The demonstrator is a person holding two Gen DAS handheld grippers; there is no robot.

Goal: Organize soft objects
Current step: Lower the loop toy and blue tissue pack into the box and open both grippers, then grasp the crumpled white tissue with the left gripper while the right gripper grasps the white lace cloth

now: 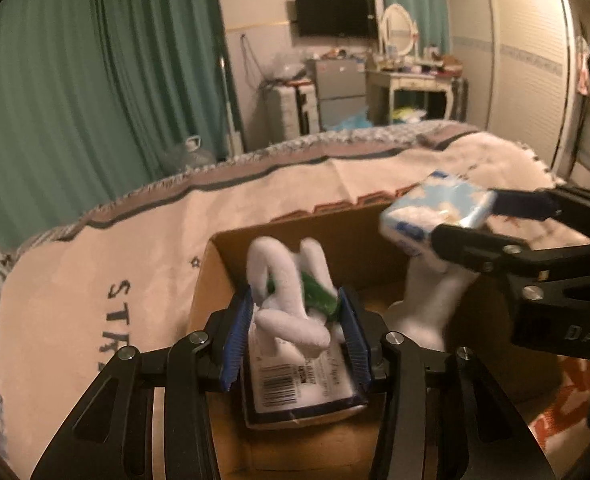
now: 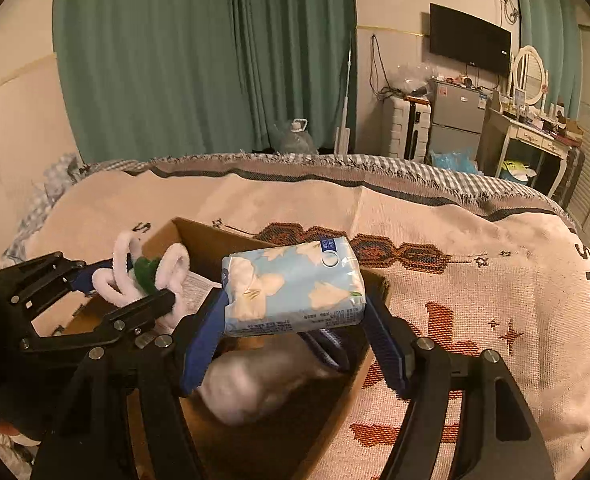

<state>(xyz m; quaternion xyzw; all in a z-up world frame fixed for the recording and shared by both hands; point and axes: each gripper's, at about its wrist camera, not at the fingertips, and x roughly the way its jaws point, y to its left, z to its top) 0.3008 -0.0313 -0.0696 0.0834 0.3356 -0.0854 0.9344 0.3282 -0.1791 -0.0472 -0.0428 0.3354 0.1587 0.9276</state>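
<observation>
Both grippers hang over an open cardboard box [image 1: 347, 236] that sits on a bed covered by a pale woven blanket [image 2: 475, 288] with a rust-red pattern and dark lettering. The left gripper [image 1: 295, 332] is closed on a white plush toy [image 1: 291, 296] with looped limbs and a green piece across its middle; the blue pads [image 1: 237, 340] press it from both sides, and the toy is held above the box's left part. Directly under the toy, between the same pads, sits a flat packet with a barcode label [image 1: 295, 384]; whether the pads grip that packet too or it merely lies beneath cannot be told. The right gripper [image 2: 295, 312] clamps a light-blue pack of tissues [image 2: 293, 284] printed with pale flowers, one blue pad [image 2: 203, 344] on each short end, and holds it level over the box's opening, clear of the contents. Inside the box, below the tissue pack, lies a soft greyish-white bundle [image 2: 255, 380], blurred, with a striped blue strap [image 2: 327, 344] beside it. In the left wrist view the right gripper [image 1: 467, 216] reaches in from the right with the tissue pack [image 1: 435, 208] above the box's far right corner. Green curtains [image 2: 199, 52], a wall-mounted television [image 2: 469, 38] and a dressing table with an oval mirror [image 2: 529, 70] stand beyond the bed.
</observation>
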